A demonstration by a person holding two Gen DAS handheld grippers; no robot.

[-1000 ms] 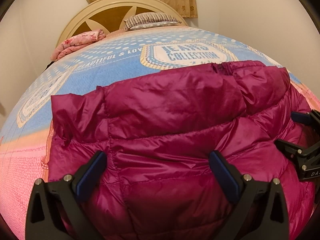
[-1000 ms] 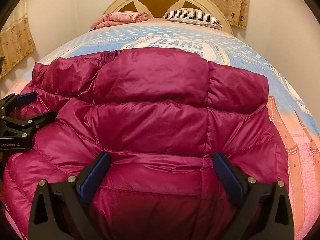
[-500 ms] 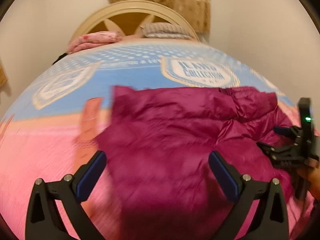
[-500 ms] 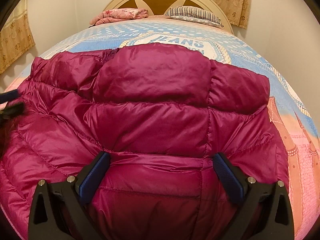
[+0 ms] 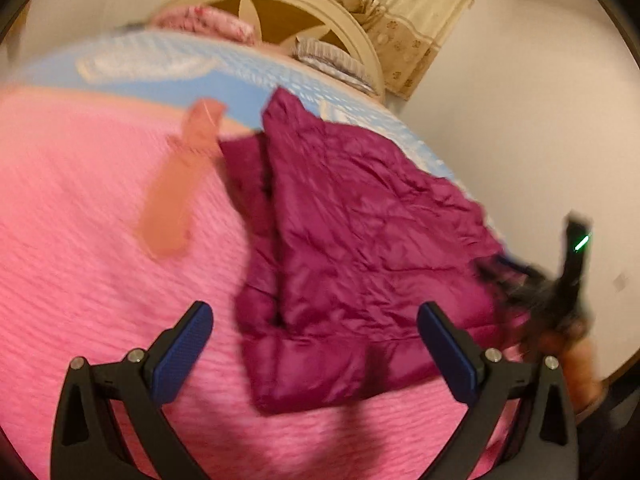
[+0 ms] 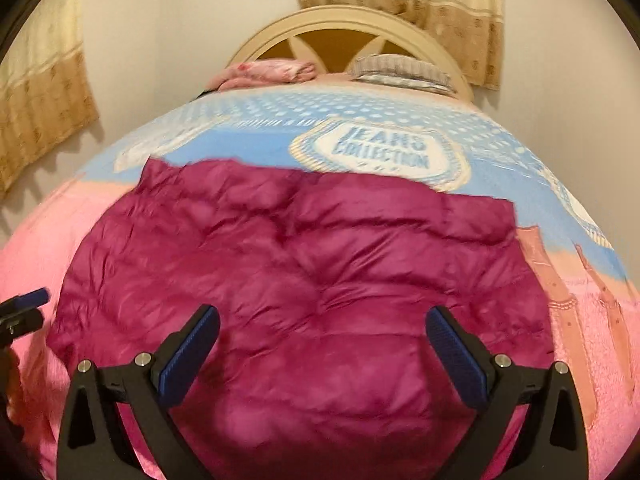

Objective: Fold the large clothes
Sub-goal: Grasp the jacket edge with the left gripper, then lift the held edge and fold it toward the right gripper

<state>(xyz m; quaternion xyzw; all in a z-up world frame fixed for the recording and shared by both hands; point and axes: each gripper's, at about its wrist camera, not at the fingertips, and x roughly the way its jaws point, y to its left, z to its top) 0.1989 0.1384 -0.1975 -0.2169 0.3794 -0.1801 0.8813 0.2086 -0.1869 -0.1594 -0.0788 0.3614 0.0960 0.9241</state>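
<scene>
Jacket (image 6: 304, 288) lies folded on the near pink part of the bed (image 6: 592, 344), both our grippers (image 5: 316, 344) (image 6: 322, 354) open and empty, so next we judge whether another fold is needed.

Both grippers, left gripper (image 5: 314, 344) and right gripper (image 6: 322, 354), have black frames, ribbed blue pads (image 5: 182, 354), silver screws.

Jacket (image 6: 304, 280) lies on bedspread (image 6: 248, 136) w/ pillow (image 6: 400, 68) & folded blanket (image 6: 264, 72) behind, by headboard (image 6: 344, 24).
</scene>
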